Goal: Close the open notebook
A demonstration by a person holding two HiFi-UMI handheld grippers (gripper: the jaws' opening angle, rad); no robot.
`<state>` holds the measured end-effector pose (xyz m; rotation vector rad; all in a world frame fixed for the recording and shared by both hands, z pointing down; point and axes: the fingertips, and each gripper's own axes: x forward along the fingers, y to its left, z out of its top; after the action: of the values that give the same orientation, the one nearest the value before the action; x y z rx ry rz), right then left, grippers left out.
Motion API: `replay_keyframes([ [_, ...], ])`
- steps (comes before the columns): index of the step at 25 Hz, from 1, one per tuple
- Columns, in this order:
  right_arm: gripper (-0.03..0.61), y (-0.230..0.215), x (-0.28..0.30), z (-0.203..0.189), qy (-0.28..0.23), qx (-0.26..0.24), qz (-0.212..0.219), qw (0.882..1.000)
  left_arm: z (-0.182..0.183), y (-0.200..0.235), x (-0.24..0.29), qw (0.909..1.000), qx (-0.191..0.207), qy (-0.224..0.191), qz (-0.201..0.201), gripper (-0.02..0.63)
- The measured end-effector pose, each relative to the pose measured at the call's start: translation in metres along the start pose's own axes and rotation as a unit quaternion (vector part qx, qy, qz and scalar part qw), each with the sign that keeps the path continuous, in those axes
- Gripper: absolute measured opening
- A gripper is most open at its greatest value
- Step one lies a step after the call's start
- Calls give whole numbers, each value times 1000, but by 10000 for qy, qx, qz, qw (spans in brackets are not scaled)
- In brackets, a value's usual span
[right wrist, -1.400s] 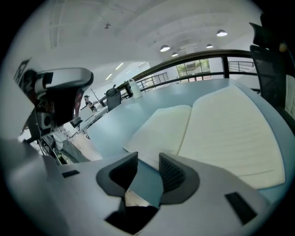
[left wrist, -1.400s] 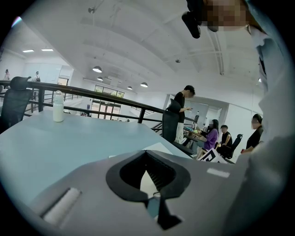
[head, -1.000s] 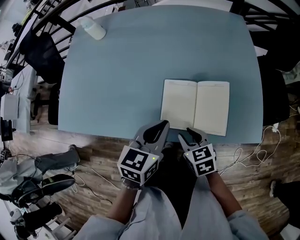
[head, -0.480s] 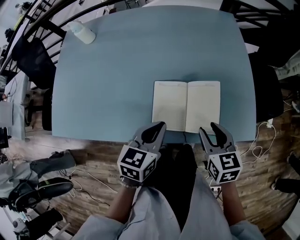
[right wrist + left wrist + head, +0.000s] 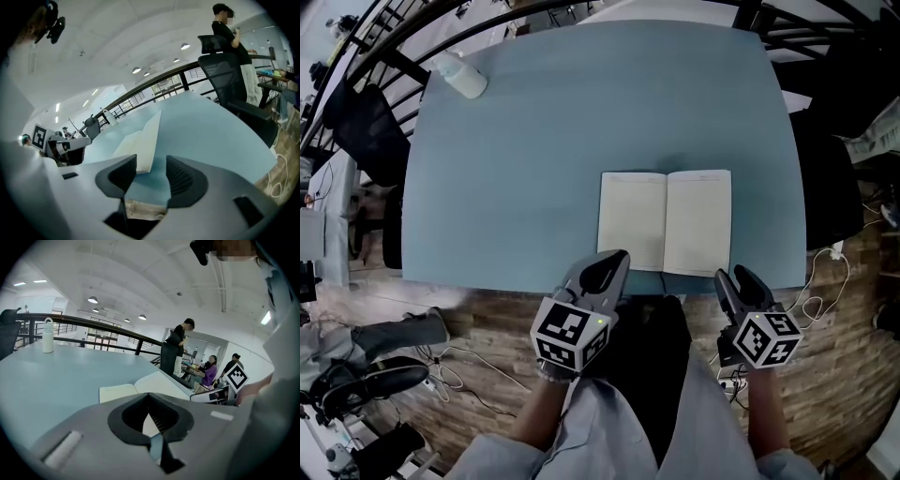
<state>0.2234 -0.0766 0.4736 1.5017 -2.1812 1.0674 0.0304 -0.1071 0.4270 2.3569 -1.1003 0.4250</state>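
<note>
Downward, right gripper (image 5: 739, 279), jaws just opened, empty

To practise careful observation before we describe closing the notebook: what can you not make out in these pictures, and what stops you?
Any writing on the notebook pages: head view, too small to read.
The notebook's cover: every view, it lies hidden beneath the open pages.
The notebook's near edge: left gripper view, hidden behind the left gripper itself.
Any label on the white bottle: head view, too small.
</note>
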Motion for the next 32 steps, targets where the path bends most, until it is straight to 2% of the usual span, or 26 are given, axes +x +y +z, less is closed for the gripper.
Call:
replay_keyframes([
  [5, 164, 1, 6, -7, 119, -75, -59, 9999, 2, -1, 1, 10000, 21, -29, 6, 3],
  [7, 96, 1, 6, -6, 126, -151, -106, 9998, 3, -1, 1, 10000, 22, -31, 13, 3],
  [10, 47, 2, 5, -1, 93, -211, -111, 9997, 3, 0, 1, 10000, 20, -32, 20, 3],
  [21, 20, 33, -2, 17, -63, -515, 91, 9986, 9, 5, -9, 9998, 13, -163, 95, 3],
  [32, 12, 97, 3, 30, -121, -1174, 828, 9895, 10, 17, -31, 9990, -67, -299, 314, 4],
])
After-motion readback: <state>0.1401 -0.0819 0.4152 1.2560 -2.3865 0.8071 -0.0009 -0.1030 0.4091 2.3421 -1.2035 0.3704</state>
